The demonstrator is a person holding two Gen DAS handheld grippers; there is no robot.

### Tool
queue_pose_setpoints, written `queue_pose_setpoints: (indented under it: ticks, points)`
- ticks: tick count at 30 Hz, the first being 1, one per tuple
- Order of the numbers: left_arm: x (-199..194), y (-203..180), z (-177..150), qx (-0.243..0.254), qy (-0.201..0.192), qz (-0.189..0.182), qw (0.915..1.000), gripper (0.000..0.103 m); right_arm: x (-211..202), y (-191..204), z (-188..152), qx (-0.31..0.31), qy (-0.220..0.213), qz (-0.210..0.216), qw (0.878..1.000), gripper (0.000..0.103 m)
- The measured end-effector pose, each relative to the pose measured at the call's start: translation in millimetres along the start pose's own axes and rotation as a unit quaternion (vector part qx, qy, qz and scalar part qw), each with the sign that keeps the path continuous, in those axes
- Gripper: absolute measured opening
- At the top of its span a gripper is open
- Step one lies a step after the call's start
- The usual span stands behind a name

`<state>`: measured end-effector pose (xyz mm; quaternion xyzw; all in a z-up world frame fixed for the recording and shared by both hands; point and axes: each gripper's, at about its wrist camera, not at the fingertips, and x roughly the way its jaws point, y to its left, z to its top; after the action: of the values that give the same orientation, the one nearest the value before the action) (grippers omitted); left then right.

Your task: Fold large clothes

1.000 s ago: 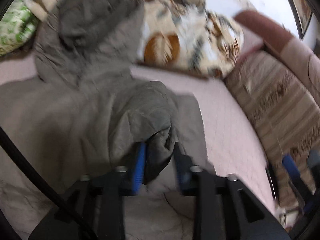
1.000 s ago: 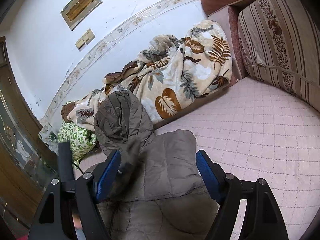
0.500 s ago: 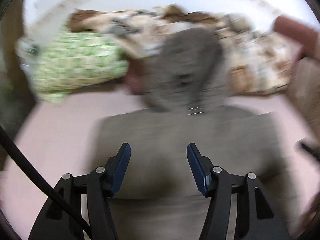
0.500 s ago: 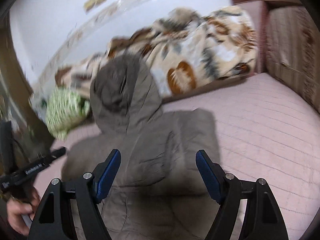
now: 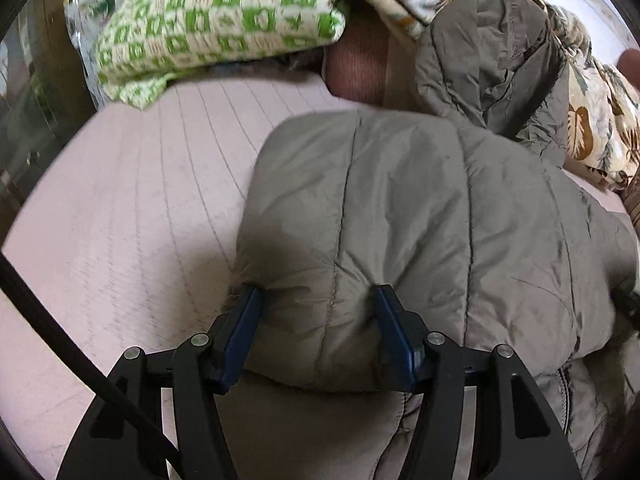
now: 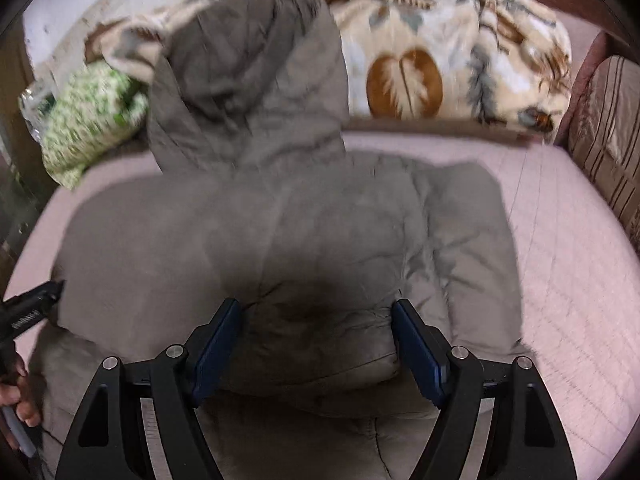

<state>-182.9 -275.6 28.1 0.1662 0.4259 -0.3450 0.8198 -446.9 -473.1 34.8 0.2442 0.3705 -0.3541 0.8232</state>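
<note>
Nearest the cameras, the left gripper [image 5: 316,312] is standing with its jaws spread wide, straddling the folded edge of the jacket [image 5: 420,216] without pinching it. The right gripper [image 6: 316,328] is likewise gaping wide over the jacket's puffy middle fold, gripping nothing.

The jacket is lying on the pink bed [image 6: 560,248], sleeves folded in over the body, with its hood [image 6: 256,64] trailing up toward the wall. It is looking soft, padded and springy, with slick fabric, so folds are likely to puff open again. The best hold is probably a thick doubled edge or a quilted seam, taken deep in the jaws.

Farther back, a green patterned pillow [image 5: 216,20] and a leaf-print blanket [image 6: 440,56] are sitting against the wall. No containers are showing.
</note>
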Motion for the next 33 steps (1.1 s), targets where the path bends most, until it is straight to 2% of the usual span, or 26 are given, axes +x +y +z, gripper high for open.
queue_pose_setpoints:
  ticks: [5, 8, 12, 14, 16, 19, 25, 27, 29, 31, 33]
  points:
    - [2.4, -2.5, 3.3, 0.017, 0.007, 0.009, 0.9998, 0.060, 21.2, -12.0, -3.3, 0.018, 0.039, 0.020, 0.999, 0.085]
    - [-20.7, -5.0, 9.3, 0.023, -0.028, 0.015, 0.9992, 0.059, 13.0, -11.2, -0.8, 0.022, 0.032, 0.016, 0.999, 0.085]
    - [-45.8, -27.2, 26.3, 0.033, -0.062, -0.008, 0.9975, 0.059, -25.5, -8.2, 8.0, 0.028, -0.023, 0.028, 0.999, 0.085]
    - [-44.5, -45.1, 34.5, 0.051, -0.060, -0.014, 0.9968, 0.059, -39.6, -9.3, 12.5, 0.032, -0.053, 0.034, 0.997, 0.085]
    - [-34.6, -67.5, 40.9, 0.073, -0.051, -0.023, 0.9958, 0.059, -40.6, -9.8, 16.5, 0.035, -0.061, 0.038, 0.997, 0.085]
    - [-7.1, -92.9, 43.3, 0.089, -0.018, -0.019, 0.9957, 0.059, -27.0, -15.1, 13.8, 0.039, -0.042, 0.026, 0.998, 0.085]
    - [20.5, -102.9, 39.9, 0.101, 0.005, -0.005, 0.9949, 0.063, 7.9, -30.5, 6.3, 0.070, 0.025, 0.033, 0.997, 0.085]
    - [9.1, -102.3, 40.5, 0.105, -0.001, -0.006, 0.9945, 0.063, 3.8, -31.9, 6.2, 0.073, 0.020, 0.038, 0.996, 0.085]
    - [-10.7, -98.1, 38.7, 0.099, -0.012, -0.025, 0.9947, 0.063, -5.9, -31.9, 9.2, 0.077, 0.010, 0.048, 0.996, 0.085]
    - [-33.8, -90.0, 30.3, 0.089, -0.024, -0.042, 0.9948, 0.063, -16.0, -30.8, 12.0, 0.077, -0.004, 0.052, 0.996, 0.085]
    - [-53.3, -77.0, 18.0, 0.083, -0.032, -0.044, 0.9951, 0.063, -29.9, -31.2, 12.9, 0.074, -0.017, 0.051, 0.996, 0.085]
